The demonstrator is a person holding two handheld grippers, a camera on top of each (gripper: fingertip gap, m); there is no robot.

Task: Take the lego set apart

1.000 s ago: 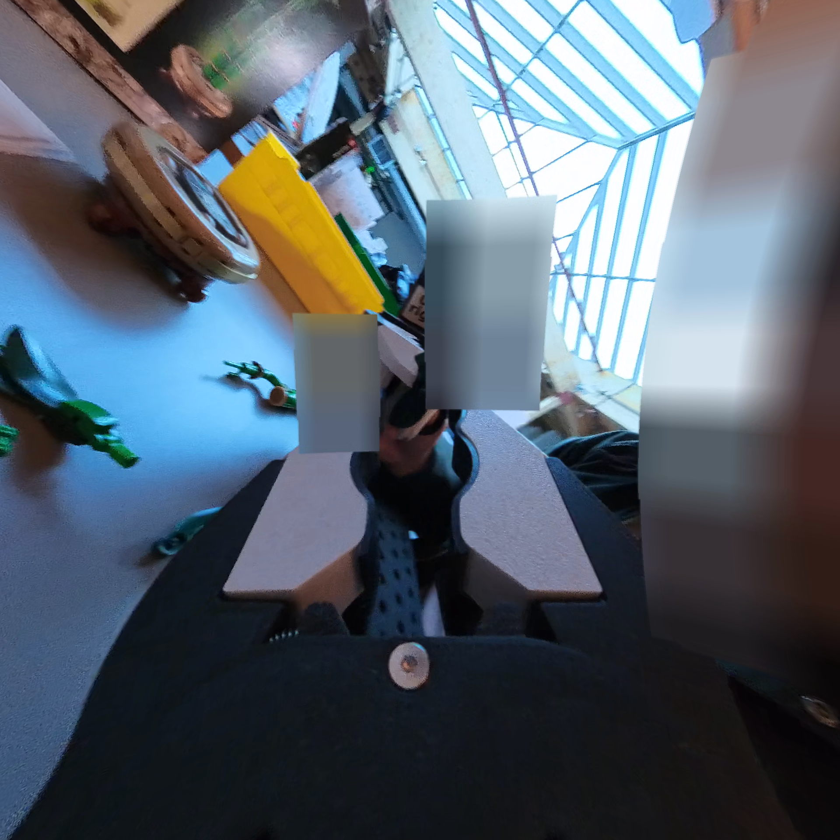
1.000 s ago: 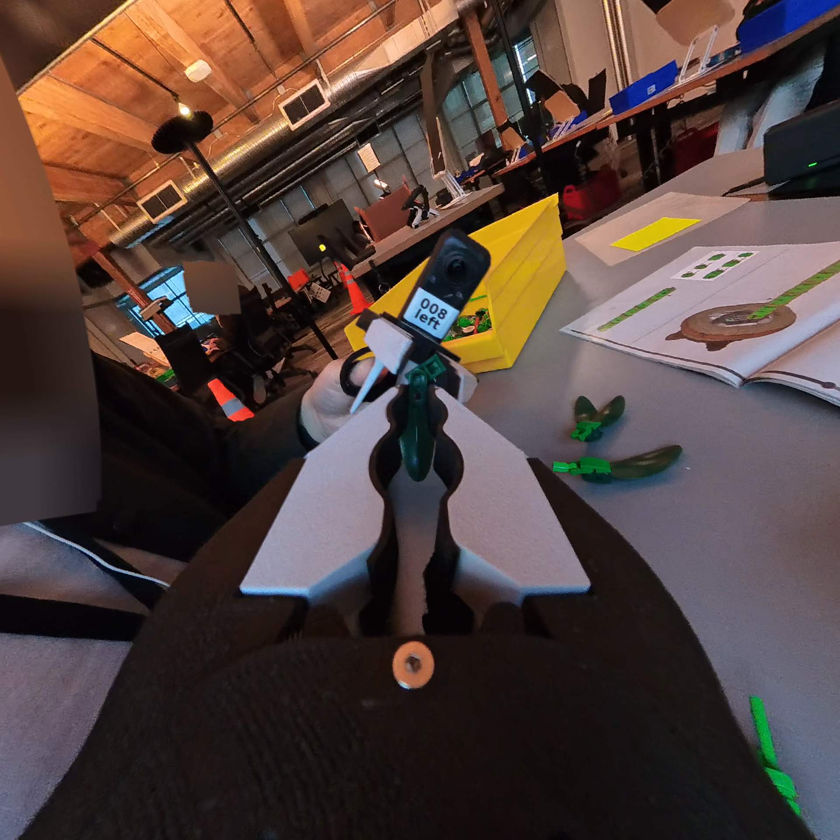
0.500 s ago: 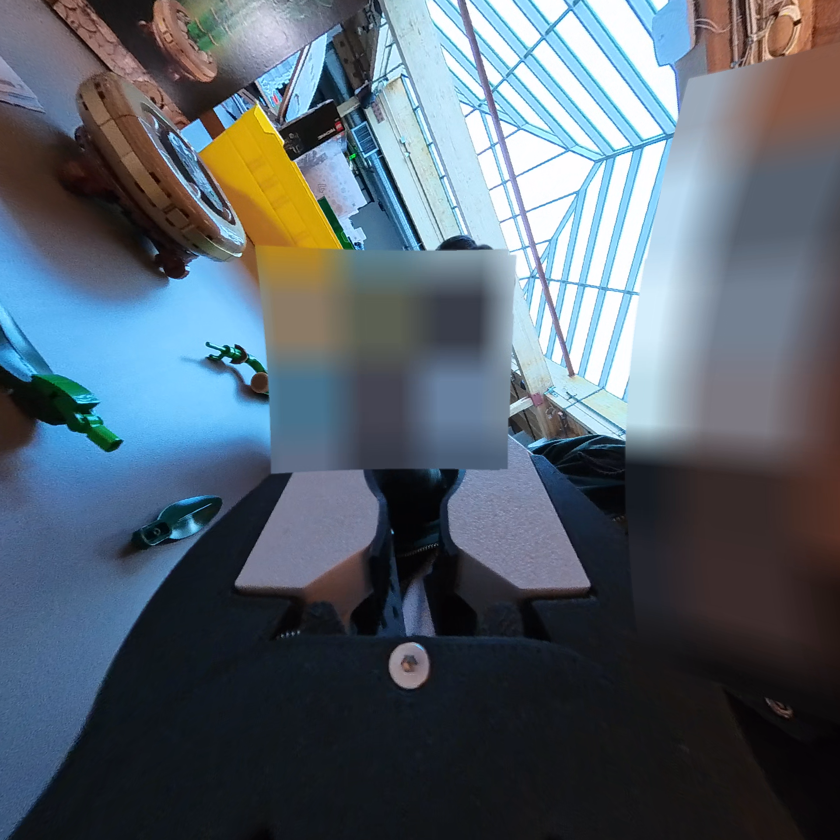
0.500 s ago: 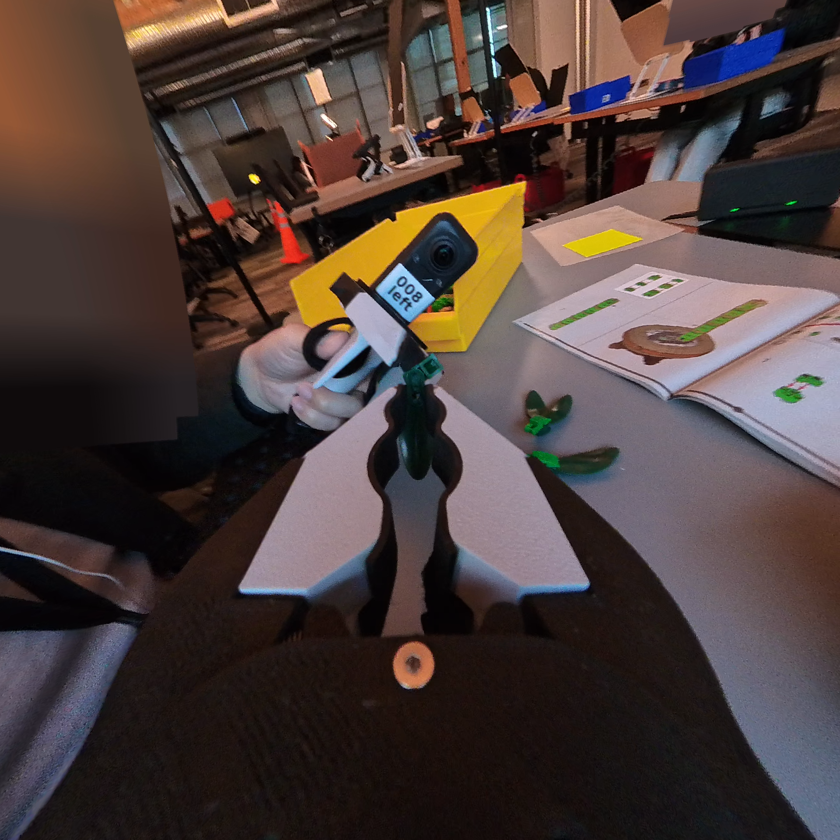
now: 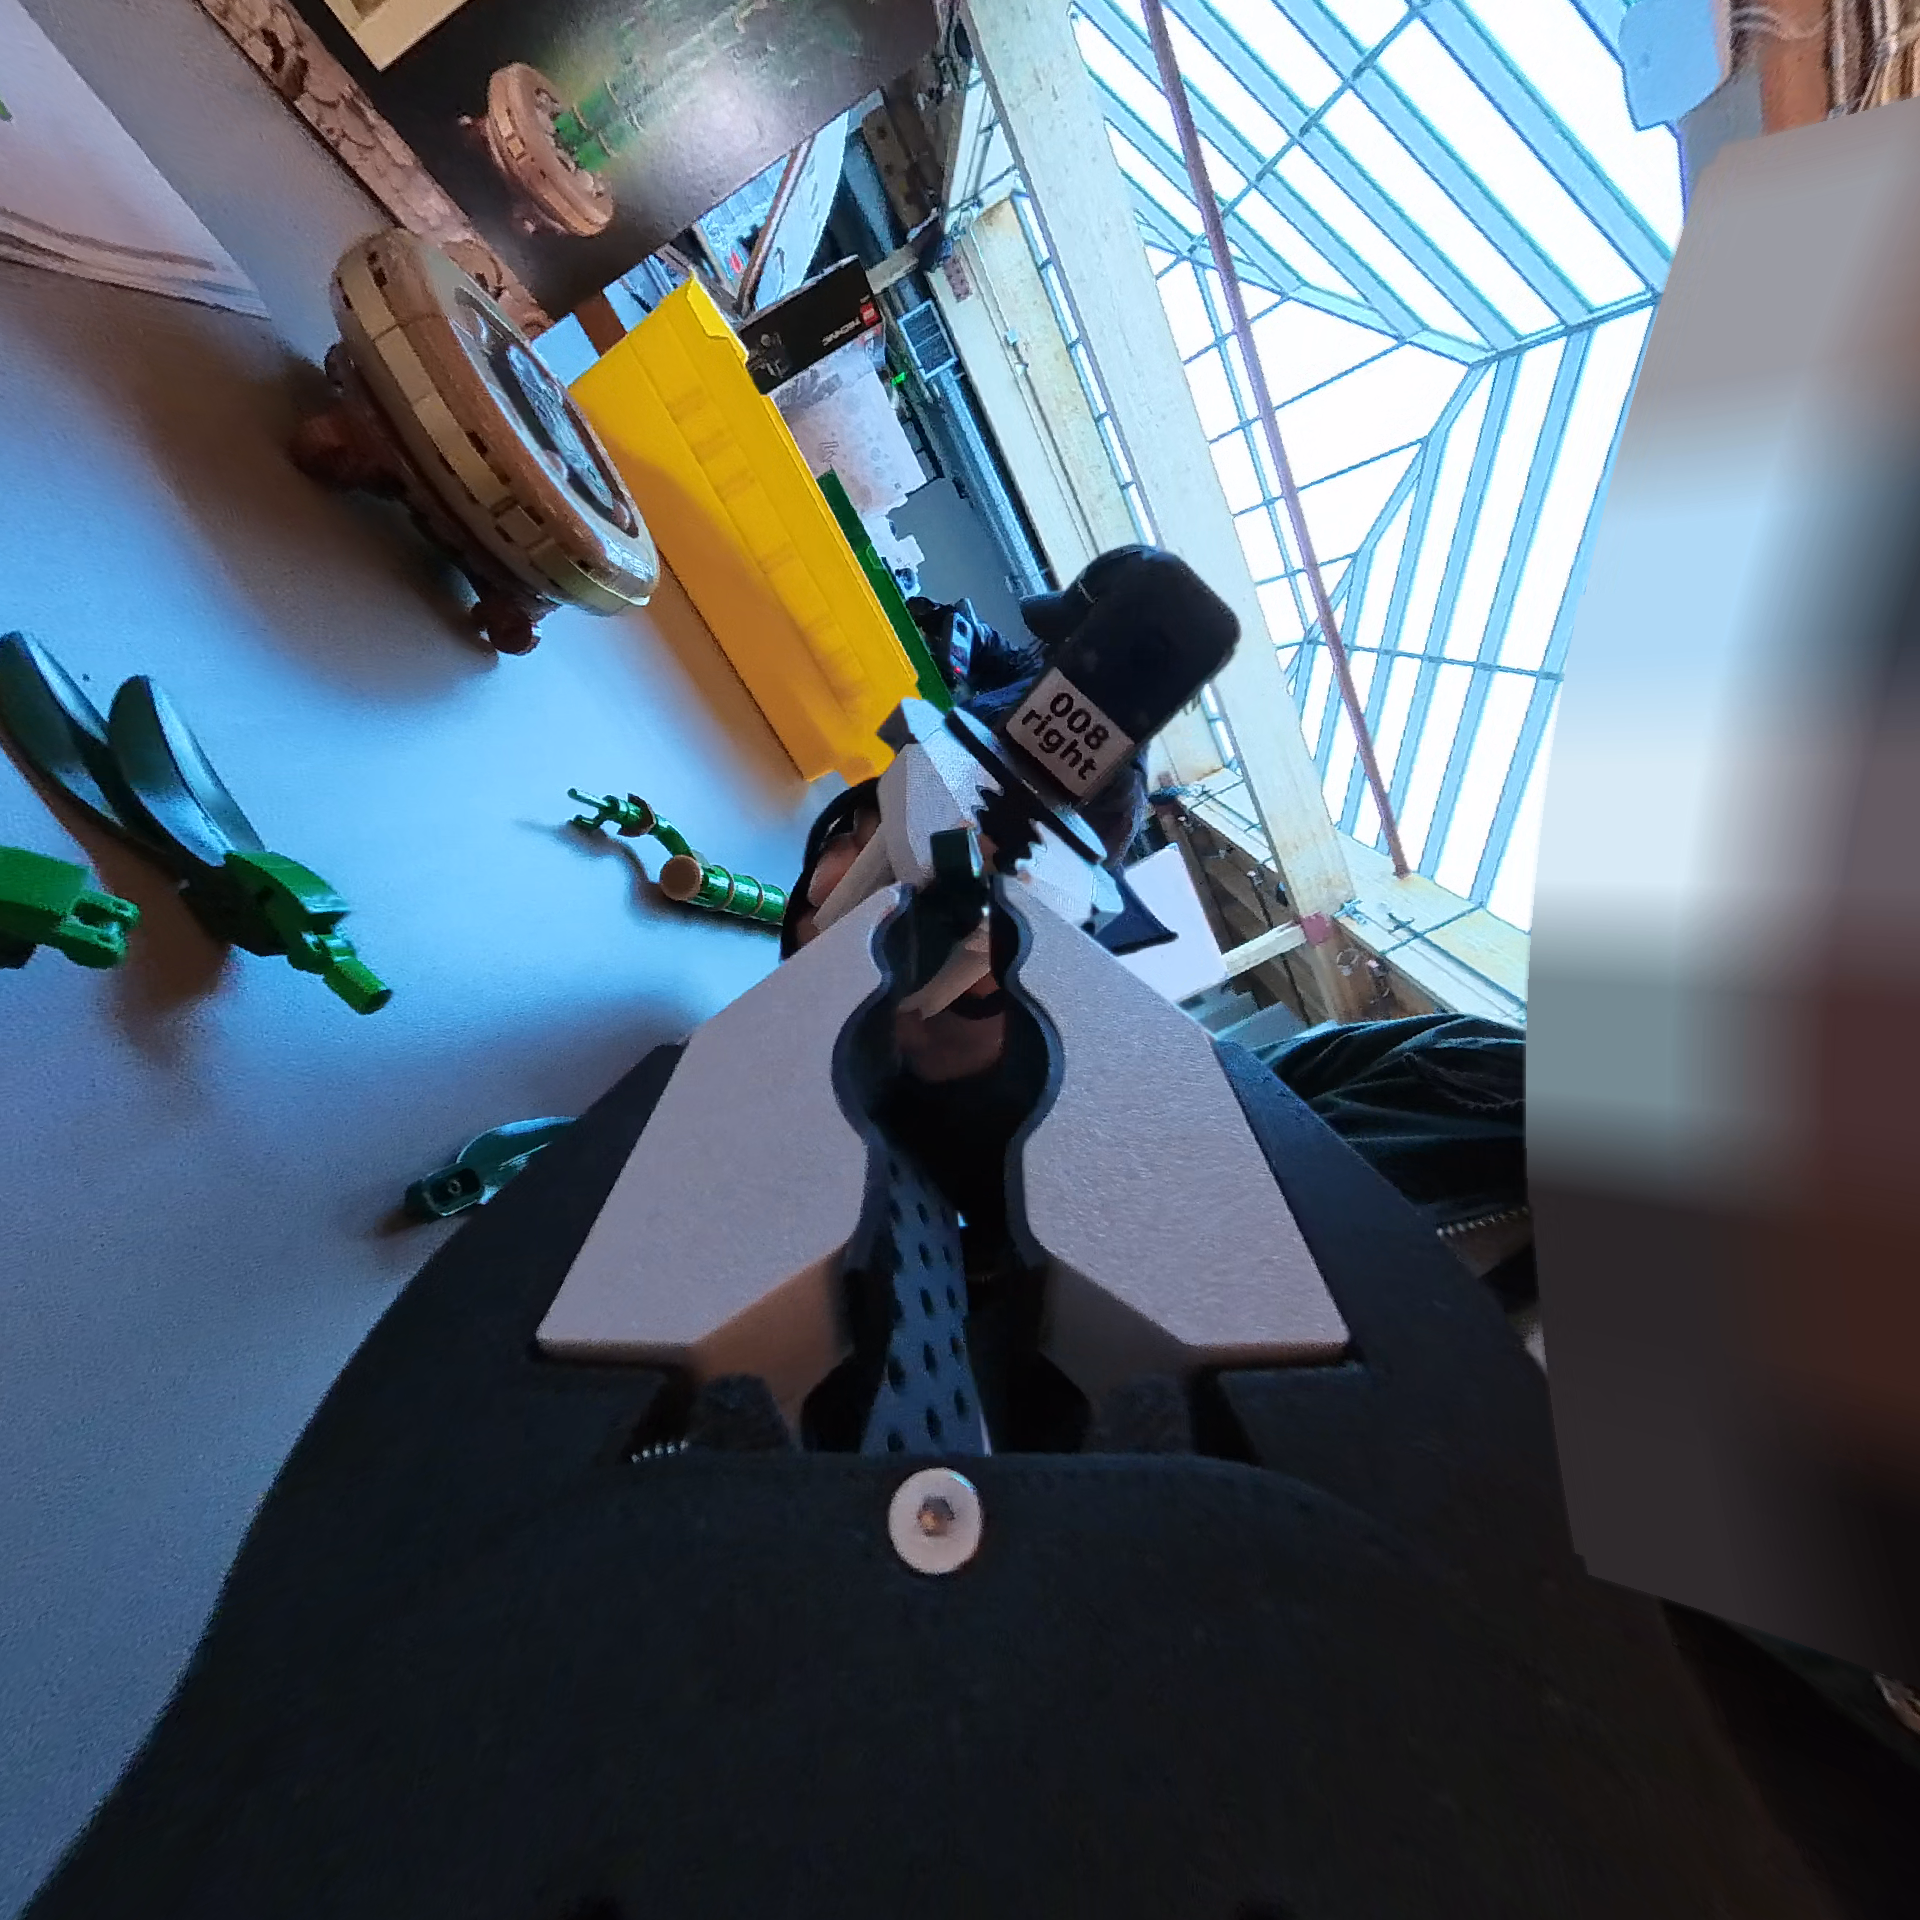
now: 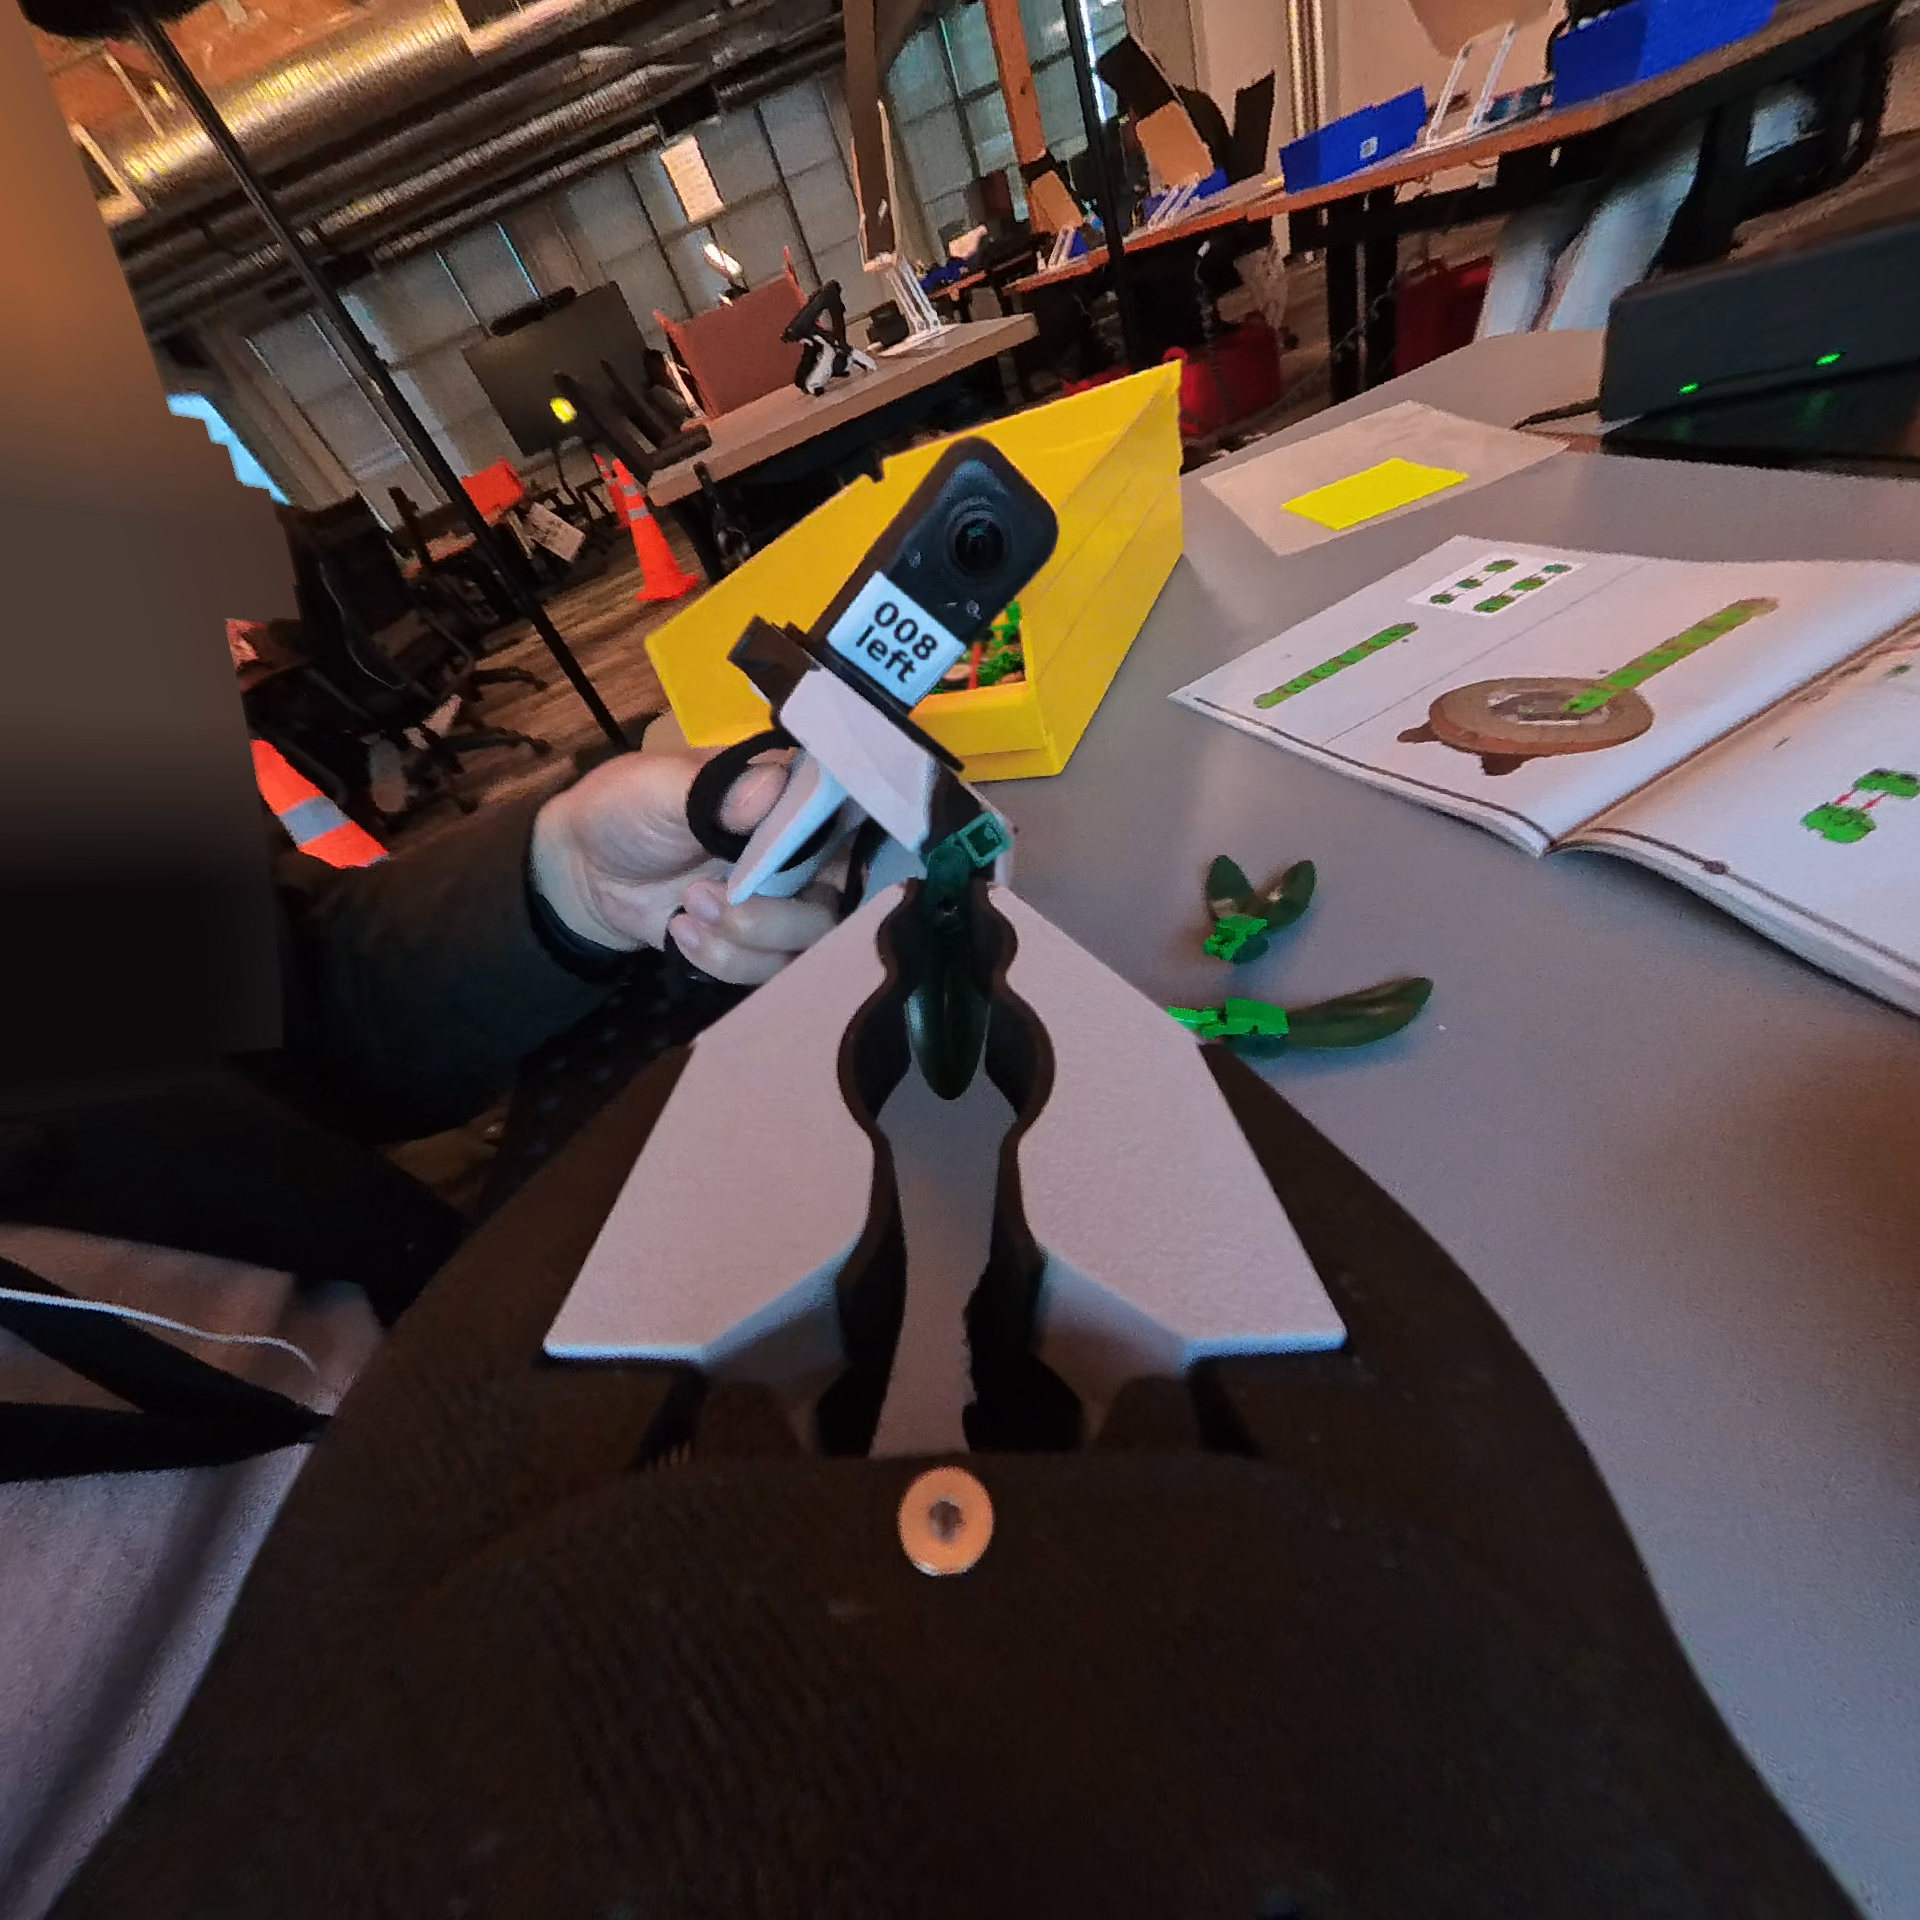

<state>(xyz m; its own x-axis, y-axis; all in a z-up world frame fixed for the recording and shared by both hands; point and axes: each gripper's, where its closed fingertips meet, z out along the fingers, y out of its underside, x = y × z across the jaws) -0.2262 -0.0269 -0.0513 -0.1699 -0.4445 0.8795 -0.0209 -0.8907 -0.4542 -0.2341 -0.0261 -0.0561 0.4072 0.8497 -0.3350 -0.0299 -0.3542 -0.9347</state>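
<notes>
Both grippers are meeting above the counter — right gripper and left gripper each clamping an end of the leaf piece, its long axis running near-to-far between them.

The bin is yellow. The leaf piece is dark green, its clip lighter green. The round base is tan and brown. The table is grey.

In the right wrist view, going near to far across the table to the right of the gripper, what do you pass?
Single dark green leaf piece → pair of dark green leaf pieces → open instruction booklet → yellow bin → yellow sheet.
</notes>
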